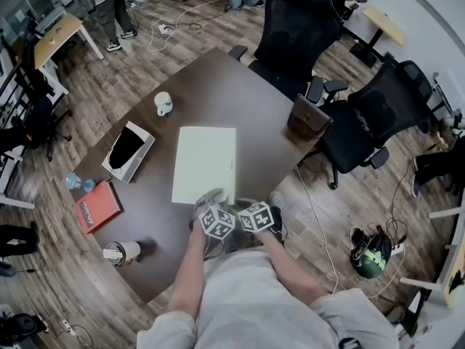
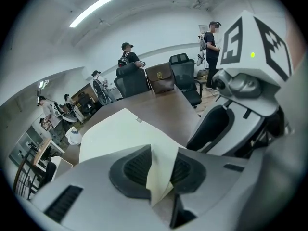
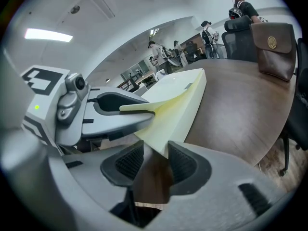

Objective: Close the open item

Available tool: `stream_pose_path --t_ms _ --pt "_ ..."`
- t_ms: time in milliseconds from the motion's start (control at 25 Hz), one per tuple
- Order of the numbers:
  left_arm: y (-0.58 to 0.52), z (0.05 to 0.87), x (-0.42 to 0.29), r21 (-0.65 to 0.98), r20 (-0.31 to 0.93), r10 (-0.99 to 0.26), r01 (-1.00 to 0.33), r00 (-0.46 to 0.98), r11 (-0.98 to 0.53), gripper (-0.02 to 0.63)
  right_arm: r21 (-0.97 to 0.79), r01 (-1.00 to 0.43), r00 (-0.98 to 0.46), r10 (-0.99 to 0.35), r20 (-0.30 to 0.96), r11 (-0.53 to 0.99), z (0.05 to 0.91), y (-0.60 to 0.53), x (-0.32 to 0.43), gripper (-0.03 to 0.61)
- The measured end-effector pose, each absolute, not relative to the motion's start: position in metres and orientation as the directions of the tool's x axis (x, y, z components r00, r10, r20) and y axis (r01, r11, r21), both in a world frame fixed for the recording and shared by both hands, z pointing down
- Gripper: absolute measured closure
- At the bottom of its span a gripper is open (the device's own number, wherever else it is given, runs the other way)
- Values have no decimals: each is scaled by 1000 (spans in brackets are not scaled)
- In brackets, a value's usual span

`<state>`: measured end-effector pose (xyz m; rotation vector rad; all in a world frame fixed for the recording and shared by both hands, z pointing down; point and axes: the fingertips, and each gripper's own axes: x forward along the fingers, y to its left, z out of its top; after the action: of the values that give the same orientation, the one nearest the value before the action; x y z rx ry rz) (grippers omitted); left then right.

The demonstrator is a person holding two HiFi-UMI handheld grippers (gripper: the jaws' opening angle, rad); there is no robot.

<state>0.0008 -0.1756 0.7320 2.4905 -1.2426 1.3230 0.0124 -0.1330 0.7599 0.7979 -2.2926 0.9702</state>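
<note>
- Your left gripper (image 2: 159,174) pinches the thin top cover (image 2: 120,129) at its near corner. Your right gripper (image 3: 155,165) is spread and presses nothing.
- The pale flat case (image 1: 205,162) lies mid-frame on the desk (image 1: 240,93).
- It looks light and bendy, so hold its edge gently.

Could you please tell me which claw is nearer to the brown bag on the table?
Right. The right claw is at the pale cover's near corner, on the brown bag's side; the left claw is beside it, farther from the bag, pinching that cover.
</note>
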Motion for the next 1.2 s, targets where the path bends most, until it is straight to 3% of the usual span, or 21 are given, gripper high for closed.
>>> stream_pose_path --t_ms 760,1200 --pt "-176 747 5 -227 757 -564 -676 330 -701 538 -466 -670 -702 -287 652 578 764 -128 15 419" --pt "-169 747 12 -131 766 -488 -641 419 -756 454 -469 -673 -699 -285 656 572 767 -126 19 419"
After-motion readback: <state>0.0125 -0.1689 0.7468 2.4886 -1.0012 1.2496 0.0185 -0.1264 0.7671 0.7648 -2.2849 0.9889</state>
